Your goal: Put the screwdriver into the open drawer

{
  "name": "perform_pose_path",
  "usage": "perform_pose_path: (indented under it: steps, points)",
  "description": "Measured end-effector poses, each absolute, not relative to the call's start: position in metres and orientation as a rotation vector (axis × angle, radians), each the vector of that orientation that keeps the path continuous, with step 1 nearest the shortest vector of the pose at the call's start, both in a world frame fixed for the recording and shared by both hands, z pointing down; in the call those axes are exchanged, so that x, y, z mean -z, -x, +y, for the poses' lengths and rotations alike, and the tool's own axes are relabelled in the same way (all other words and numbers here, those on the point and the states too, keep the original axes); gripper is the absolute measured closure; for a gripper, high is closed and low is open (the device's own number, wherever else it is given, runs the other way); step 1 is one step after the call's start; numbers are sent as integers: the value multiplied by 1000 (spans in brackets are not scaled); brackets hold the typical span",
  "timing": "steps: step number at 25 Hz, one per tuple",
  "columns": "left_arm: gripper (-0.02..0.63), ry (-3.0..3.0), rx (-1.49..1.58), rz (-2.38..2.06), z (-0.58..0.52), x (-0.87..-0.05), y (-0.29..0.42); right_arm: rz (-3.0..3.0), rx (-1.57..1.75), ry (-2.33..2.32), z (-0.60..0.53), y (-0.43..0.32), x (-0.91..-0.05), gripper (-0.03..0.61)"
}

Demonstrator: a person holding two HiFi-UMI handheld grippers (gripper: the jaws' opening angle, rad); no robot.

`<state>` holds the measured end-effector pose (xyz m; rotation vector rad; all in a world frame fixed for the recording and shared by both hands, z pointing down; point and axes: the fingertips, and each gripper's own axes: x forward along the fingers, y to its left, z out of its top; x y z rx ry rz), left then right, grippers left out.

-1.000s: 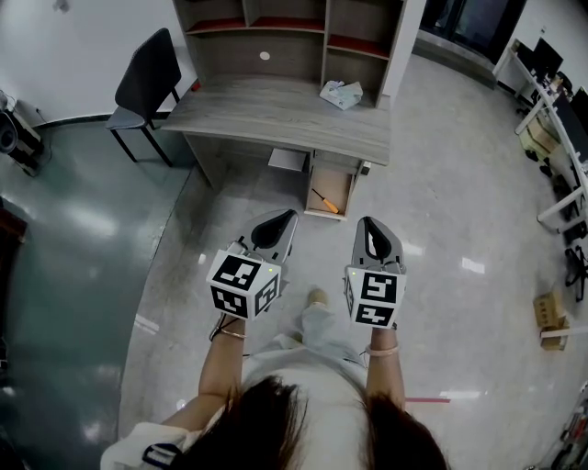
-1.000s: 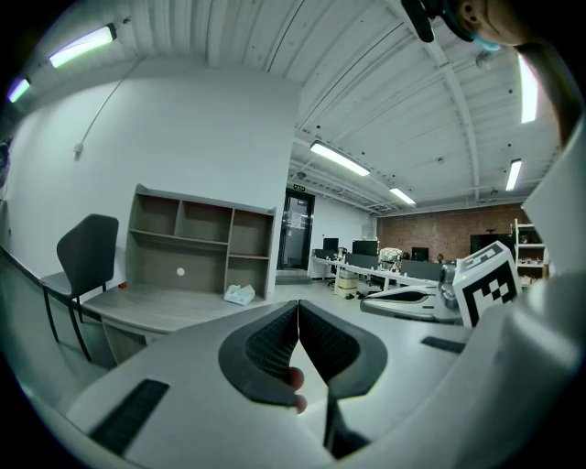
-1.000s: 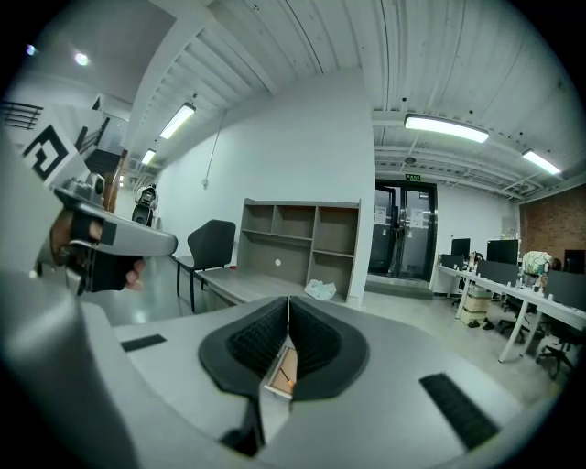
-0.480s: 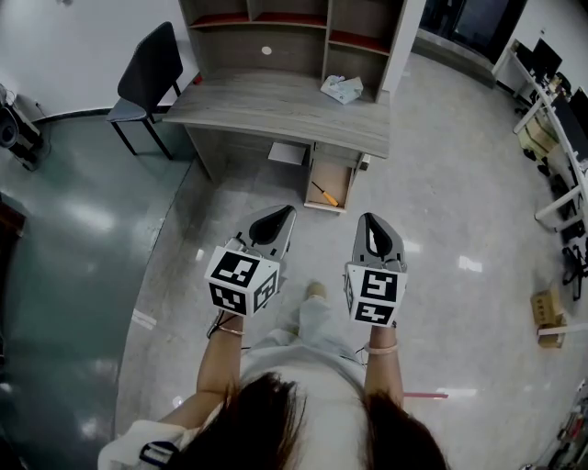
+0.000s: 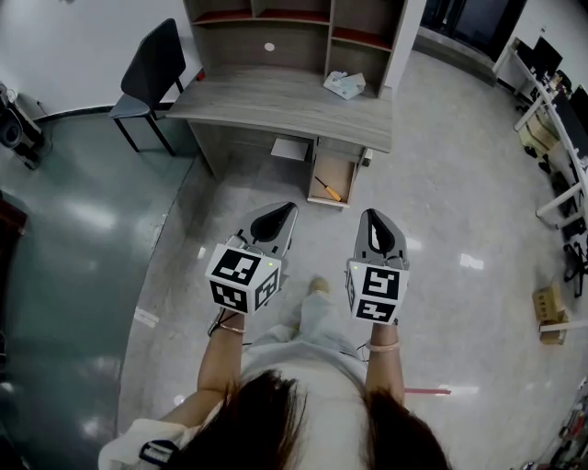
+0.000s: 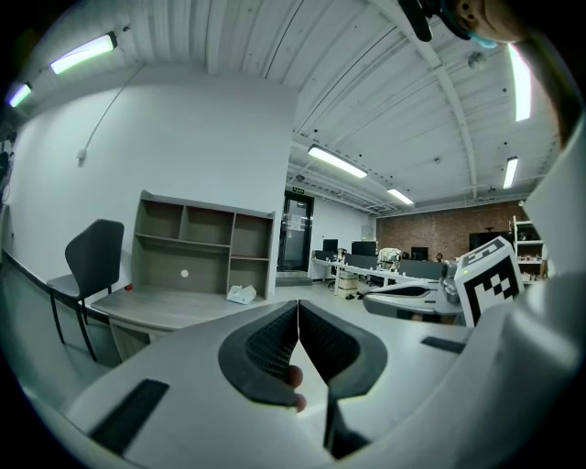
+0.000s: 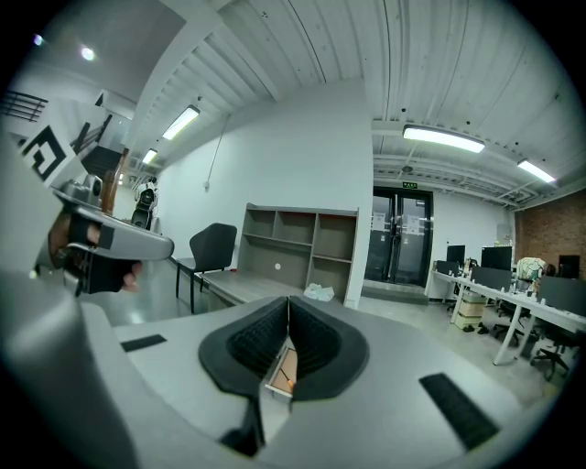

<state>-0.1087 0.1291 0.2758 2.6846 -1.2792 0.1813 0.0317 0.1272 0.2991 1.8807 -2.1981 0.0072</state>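
The screwdriver (image 5: 328,190), orange-handled, lies inside the open drawer (image 5: 317,176) under the grey desk (image 5: 285,106). Both grippers are held up in front of the person, well short of the desk. My left gripper (image 5: 280,213) is shut with nothing between its pads, and a fingertip shows below its jaws in the left gripper view (image 6: 298,307). My right gripper (image 5: 372,218) is also shut and empty. In the right gripper view the drawer (image 7: 277,366) and the screwdriver (image 7: 286,379) show through the gap under the closed tips (image 7: 288,307).
A dark chair (image 5: 152,78) stands left of the desk. A shelf unit (image 5: 294,27) sits on the desk's back, with a white packet (image 5: 344,84) at its right end. More desks and chairs (image 5: 560,101) line the far right.
The desk and drawer sit slightly higher in the head view, so the person has drawn back a little. Both grippers stay shut and hardly move.
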Motion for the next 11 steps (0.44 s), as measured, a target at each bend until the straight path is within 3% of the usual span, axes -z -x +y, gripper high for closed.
perform_pose_path:
  steps: [11]
  points:
    - [597,-2687,-172,-1278,124,-276,117,-2183,51,-1882,120,-21,-294,551]
